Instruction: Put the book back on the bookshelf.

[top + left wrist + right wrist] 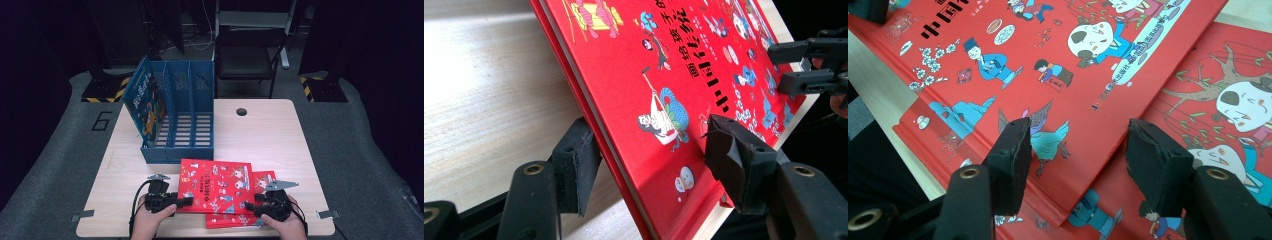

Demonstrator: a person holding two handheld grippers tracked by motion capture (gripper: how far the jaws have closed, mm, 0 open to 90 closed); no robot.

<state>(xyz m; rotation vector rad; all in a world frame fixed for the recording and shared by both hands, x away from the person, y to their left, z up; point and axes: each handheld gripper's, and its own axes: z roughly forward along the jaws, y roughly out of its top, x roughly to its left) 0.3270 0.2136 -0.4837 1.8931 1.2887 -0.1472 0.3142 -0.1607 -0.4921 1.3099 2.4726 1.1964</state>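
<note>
Right now I am holding both grippers at the near edge of the top red book (216, 186), which is lying flat just in front of the blue file rack (176, 112) on the wooden table (260, 130). My left gripper (186, 201) is sitting at the book's near left corner, and in the left gripper view (651, 165) its jaws are straddling the book's edge, one pad under the cover side by the table and the other (734, 155) resting on the printed cover; the first pad is standing a little off the book, so I am calling this jaw pair parted around the book, not clamped. My right gripper (248, 206) is pointing at the same book's near right corner, and in the right gripper view (1075, 165) its jaws are standing apart over the cover with nothing pinched between them. A second red book (260, 180) is lying beneath the top one, sticking out to its right and toward me, touching it. Inside the rack's leftmost slot a blue picture book (146, 102) is standing upright and leaning a little. Behind the rack, beyond the table's far edge, a black chair (250, 52) is standing
</note>
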